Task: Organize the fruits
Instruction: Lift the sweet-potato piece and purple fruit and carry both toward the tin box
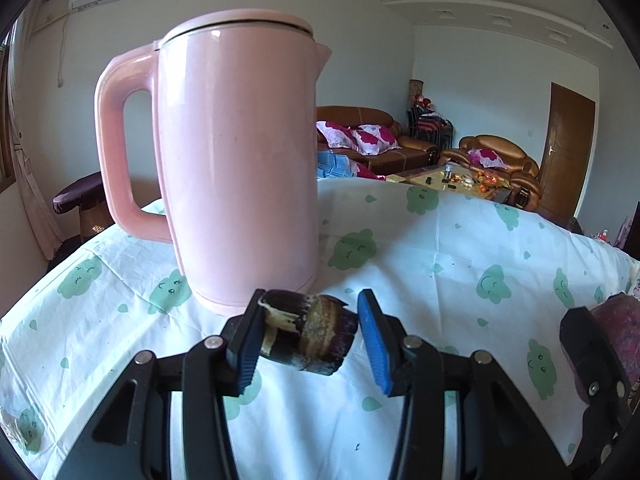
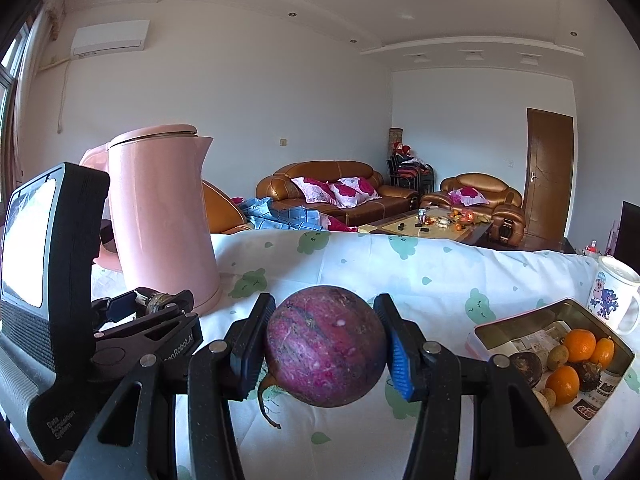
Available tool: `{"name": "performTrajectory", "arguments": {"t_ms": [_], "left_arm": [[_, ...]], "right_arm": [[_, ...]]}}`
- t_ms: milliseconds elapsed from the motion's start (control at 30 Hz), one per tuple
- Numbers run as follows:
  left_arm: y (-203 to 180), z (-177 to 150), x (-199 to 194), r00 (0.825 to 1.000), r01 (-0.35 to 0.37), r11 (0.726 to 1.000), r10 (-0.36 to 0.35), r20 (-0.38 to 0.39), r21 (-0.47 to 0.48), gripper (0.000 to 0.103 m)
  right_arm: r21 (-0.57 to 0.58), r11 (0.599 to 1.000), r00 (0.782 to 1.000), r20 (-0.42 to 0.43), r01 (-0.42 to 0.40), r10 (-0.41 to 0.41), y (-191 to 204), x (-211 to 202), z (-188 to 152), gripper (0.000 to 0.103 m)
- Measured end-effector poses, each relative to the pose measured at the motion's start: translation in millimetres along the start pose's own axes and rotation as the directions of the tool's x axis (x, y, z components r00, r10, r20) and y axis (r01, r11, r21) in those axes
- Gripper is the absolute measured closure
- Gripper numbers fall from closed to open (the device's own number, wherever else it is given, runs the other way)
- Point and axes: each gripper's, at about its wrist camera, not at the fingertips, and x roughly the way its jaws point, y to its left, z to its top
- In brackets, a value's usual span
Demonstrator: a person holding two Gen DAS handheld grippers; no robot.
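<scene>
My left tongs (image 1: 310, 336) are closed partway on a dark, peeling cylindrical piece of produce (image 1: 308, 332); the left pad touches it, and at the right pad I cannot tell whether there is contact. My right tongs (image 2: 326, 346) grip a round purple-red root vegetable (image 2: 326, 346), both pads pressed against its sides, its thin root tail hanging at 7 o'clock. Both items are held just above the bench (image 1: 440, 280), which is covered by a white cloth printed with green clouds.

At 3 o'clock from the right tongs, an open tin (image 2: 600, 320) rests on the bench, holding oranges (image 2: 580, 344) and small brown fruits. A printed mug (image 2: 612, 300) stands just beyond the tin at 2 o'clock.

A pink electric kettle (image 1: 240, 160) stands upright at 12 o'clock, just behind the left tongs, lid closed, handle toward 9 o'clock.
</scene>
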Motion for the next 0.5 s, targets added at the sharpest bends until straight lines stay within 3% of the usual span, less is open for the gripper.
{"name": "performTrajectory", "arguments": {"t_ms": [500], "left_arm": [[-5.7,-9.0,-21.9,0.999,0.004,1.000,-0.004,0.035,0.000,0.056]], "right_arm": [[-0.008,1.000,1.000,0.015,0.009,-0.009,-7.3,-15.8,-5.9,0.050]]}}
